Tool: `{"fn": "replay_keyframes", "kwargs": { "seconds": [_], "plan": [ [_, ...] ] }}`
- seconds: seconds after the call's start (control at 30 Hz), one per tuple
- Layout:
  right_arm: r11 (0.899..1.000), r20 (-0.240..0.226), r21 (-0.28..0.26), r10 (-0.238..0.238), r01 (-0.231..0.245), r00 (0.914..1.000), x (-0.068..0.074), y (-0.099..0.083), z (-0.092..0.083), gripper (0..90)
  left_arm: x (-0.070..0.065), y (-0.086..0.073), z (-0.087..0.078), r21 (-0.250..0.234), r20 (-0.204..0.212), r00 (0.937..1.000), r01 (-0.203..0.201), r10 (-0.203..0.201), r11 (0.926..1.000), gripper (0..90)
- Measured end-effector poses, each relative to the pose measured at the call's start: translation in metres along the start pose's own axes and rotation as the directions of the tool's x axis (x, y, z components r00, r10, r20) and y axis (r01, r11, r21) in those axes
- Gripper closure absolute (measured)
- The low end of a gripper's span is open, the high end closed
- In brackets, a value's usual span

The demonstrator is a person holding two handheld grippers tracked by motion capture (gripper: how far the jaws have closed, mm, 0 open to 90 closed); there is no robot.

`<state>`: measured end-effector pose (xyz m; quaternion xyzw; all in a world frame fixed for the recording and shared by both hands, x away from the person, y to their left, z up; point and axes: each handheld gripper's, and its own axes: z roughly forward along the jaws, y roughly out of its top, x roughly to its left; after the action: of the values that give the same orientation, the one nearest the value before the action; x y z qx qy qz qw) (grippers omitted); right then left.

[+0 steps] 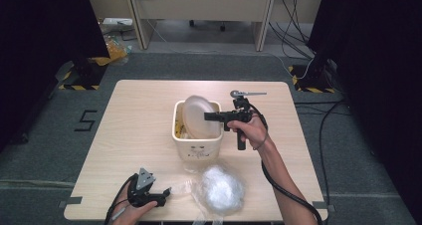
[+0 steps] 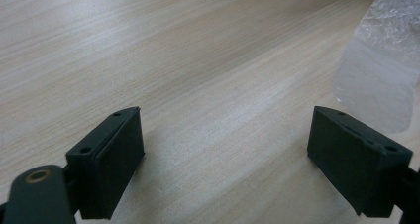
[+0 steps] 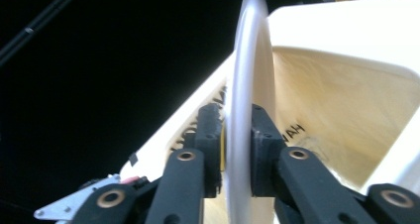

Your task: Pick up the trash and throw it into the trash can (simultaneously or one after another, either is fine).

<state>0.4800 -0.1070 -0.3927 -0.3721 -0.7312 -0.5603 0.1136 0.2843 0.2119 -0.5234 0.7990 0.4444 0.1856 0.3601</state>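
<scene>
Right gripper (image 3: 236, 149) has its jaws either side of the plate (image 3: 246, 85) rim, pads look pressed on it, so we read it as gripping the plate edge-on; a thin gap on the left pad side can't be ruled out. In the high view the right gripper (image 1: 209, 116) reaches level from the right, jaws pointing left over the bin (image 1: 196, 148), and the plate (image 1: 199, 116) stands nearly upright inside the bin, leaning toward its left wall, top edge above the bin rim. We judge the plate light, thin, stiff but a bit flexy, likely disposable foam or plastic, smooth so it could slip or pivot in a narrow pinch; the rim is the only sensible hold, best taken deep past the lip. Hard squeezing could dent it. Right hand (image 1: 249, 130) wraps the handle from below, forearm coming up from the lower right, wrist roughly straight, cable trailing back along the arm. Farther out, the left gripper (image 1: 166, 191) rests low at the near table (image 1: 139, 110) edge, jaws wide apart with nothing between, pointing right toward the crumpled clear bag (image 1: 221, 187). In the left gripper view a bag (image 2: 381, 60) edge lies just ahead of its right pad, not touching.
</scene>
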Motion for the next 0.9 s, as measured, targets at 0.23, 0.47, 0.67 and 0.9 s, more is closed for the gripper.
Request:
{"fn": "replay_keyframes", "kwargs": {
  "seconds": [0.23,0.47,0.67,0.9],
  "plan": [
    [0.999,0.071,-0.027,-0.019,0.021,0.9973,-0.003,0.004,-0.01,70.5,0.0,0.0,0.0,0.0,0.0,1.0,0.0,0.0,1.0,13.3],
    [0.995,0.111,-0.039,-0.086,0.091,0.9901,0.011,0.003,-0.034,62.3,0.0,0.0,0.0,-0.002,-0.001,1.0,0.002,-0.002,1.0,13.3],
    [0.986,0.163,0.027,-0.167,0.164,0.9725,0.025,-0.024,-0.059,51.7,0.0,0.0,0.0,-0.004,-0.003,1.0,0.004,-0.004,1.0,13.3],
    [0.98,0.16,0.078,-0.193,0.182,0.9681,0.033,-0.064,-0.078,46.8,-0.001,0.0,0.001,-0.004,-0.006,1.0,0.005,-0.005,1.0,13.2]
  ]
}}
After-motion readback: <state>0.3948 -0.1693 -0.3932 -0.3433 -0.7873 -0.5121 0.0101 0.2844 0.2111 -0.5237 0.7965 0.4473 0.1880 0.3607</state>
